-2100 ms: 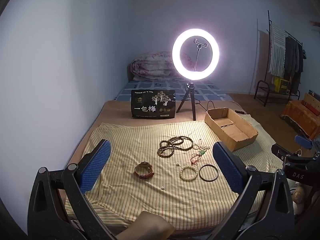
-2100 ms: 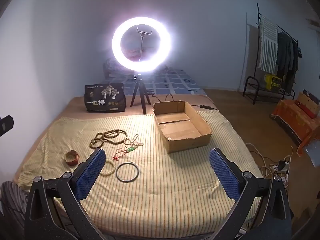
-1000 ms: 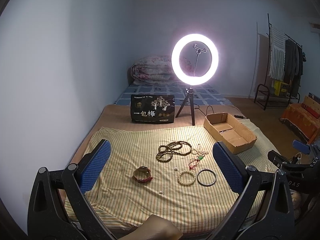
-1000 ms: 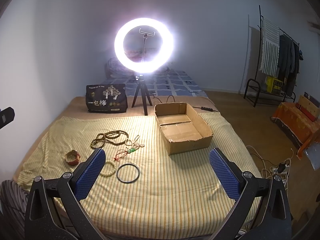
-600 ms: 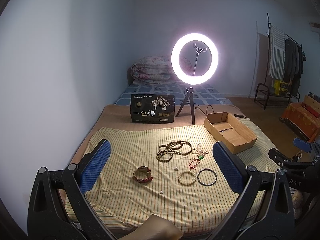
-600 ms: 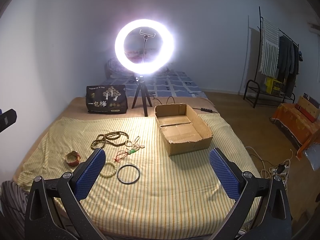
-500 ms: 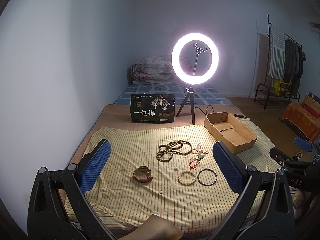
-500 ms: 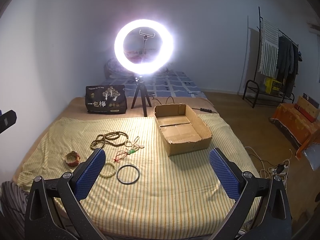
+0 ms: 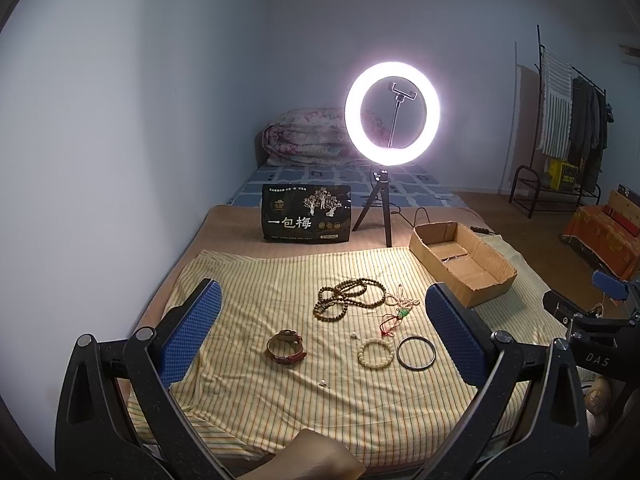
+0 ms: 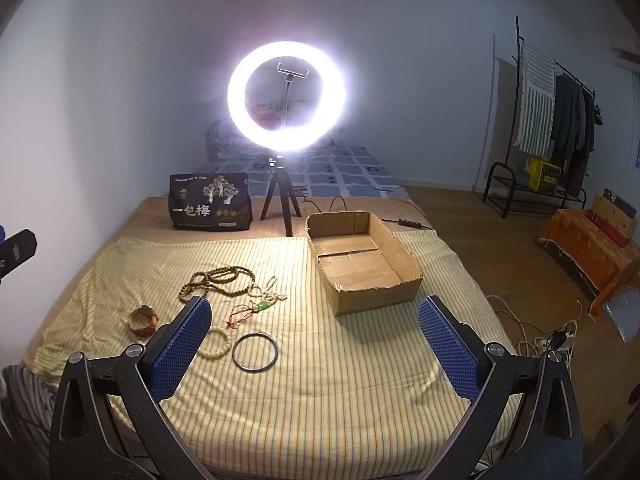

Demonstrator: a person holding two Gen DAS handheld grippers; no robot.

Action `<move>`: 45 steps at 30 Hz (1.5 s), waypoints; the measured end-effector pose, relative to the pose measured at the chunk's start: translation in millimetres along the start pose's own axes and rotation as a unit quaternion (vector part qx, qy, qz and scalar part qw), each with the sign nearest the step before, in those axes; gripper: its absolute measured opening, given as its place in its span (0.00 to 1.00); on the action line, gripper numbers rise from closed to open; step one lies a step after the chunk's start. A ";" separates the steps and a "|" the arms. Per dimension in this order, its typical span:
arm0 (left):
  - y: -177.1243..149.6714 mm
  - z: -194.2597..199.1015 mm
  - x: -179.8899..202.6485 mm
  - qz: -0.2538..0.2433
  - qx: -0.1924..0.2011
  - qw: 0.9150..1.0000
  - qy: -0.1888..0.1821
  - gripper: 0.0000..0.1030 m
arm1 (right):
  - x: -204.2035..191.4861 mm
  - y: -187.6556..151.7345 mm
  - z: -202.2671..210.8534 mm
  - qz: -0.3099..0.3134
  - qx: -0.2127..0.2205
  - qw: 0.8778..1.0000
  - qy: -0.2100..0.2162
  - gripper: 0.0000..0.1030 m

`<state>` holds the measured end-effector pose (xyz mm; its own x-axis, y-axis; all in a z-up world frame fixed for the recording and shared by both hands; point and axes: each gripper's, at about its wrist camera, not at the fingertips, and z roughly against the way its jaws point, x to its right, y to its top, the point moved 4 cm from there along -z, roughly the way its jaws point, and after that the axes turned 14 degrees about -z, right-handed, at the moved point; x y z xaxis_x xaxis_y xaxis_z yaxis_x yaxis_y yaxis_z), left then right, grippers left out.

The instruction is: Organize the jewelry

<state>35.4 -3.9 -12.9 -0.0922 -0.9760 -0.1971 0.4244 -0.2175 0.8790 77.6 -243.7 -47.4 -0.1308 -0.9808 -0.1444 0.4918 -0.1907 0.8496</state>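
Item: jewelry scattered on a yellow striped cloth (image 10: pixel 360 380) spread over a bed; nothing yet in the open brown cardboard box (image 10: pixel 362 258), which stands at the cloth's far right.

Pieces, near to far: thin dark metal bangle (image 10: pixel 255 351); cream beaded bracelet (image 10: pixel 214 347) just beside it; red cord with green pendant (image 10: pixel 250 310); brown leather-strap watch (image 9: pixel 286 346) apart to the left; long brown bead necklace (image 9: pixel 348 298), coiled, farthest.

Left hand-held gripper (image 9: pixel 320 336): spread wide, holding nothing, raised above the cloth's near edge; the whole cluster lies ahead between its blue pads.

Right hand-held gripper (image 10: pixel 314 342): spread wide, holding nothing; cluster lies ahead and to its left, box ahead and slightly right.

Judgement: the bangle and bracelet are the nearest pieces to either; the right gripper stands closer to the box, so it is likely better placed for carrying; rings lie flat, so a pinch across one rim seems needed.
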 end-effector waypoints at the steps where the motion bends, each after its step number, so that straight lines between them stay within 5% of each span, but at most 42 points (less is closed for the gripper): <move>1: -1.1 -0.7 -1.0 0.000 0.000 1.000 0.000 1.00 | 0.0 -0.1 -0.1 0.000 0.000 1.000 0.000 1.00; 32: -7.9 -33.7 -20.2 0.003 -0.026 1.000 0.004 1.00 | -6.7 -1.4 -22.4 0.005 -0.013 1.000 0.010 1.00; 45: -30.3 -95.8 -59.2 0.031 -0.094 0.995 -0.016 1.00 | -24.8 4.0 -94.7 0.042 -0.053 0.996 0.053 1.00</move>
<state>114.3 60.7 -69.5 -0.0882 -0.9877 -0.1290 0.5904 -0.1561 0.7919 164.4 -223.9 -88.4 0.0028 -0.9912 -0.1323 0.5860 -0.1056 0.8034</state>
